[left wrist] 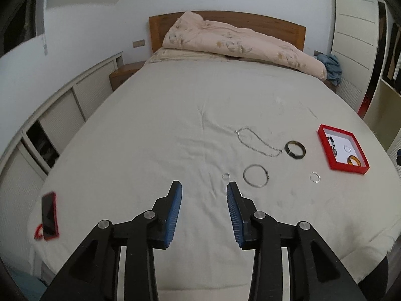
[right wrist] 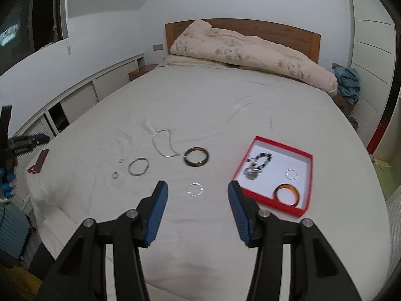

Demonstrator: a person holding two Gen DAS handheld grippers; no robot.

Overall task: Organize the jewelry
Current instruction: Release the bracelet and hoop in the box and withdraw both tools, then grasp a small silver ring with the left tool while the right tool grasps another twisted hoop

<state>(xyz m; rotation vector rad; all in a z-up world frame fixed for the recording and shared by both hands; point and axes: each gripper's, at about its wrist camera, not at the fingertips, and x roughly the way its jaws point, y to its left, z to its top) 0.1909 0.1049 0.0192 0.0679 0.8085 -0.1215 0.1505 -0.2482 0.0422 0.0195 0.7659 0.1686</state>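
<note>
- Red tray (right wrist: 253,193) sits on my bed (right wrist: 200,115), just beyond the right claw's (right wrist: 198,188) right finger, whose tip overlaps its near corner in my right view.
- Inside it I see an amber bangle (right wrist: 287,195), a small clear ring (right wrist: 291,174) and a dark beaded piece (right wrist: 258,163) with a charm too blurred to read.
- Both claws hang above the sheet with jaws partly apart and nothing between the pads; no earlier view tells me more.
- Sparkly ring (right wrist: 195,189) lies on the sheet in the gap ahead of the right claw.
- Ahead of the left claw (left wrist: 204,190) lie a tiny ring (left wrist: 225,175), a silver bangle (left wrist: 256,176), a chain (left wrist: 258,141) and a dark bangle (left wrist: 295,150), all apart from its tips.
- Left view cuts the tray's contents small; a second little ring by the silver bangle I barely make out.
- Phone (left wrist: 50,216) lies at the bed's left edge, smeared by blur.
</note>
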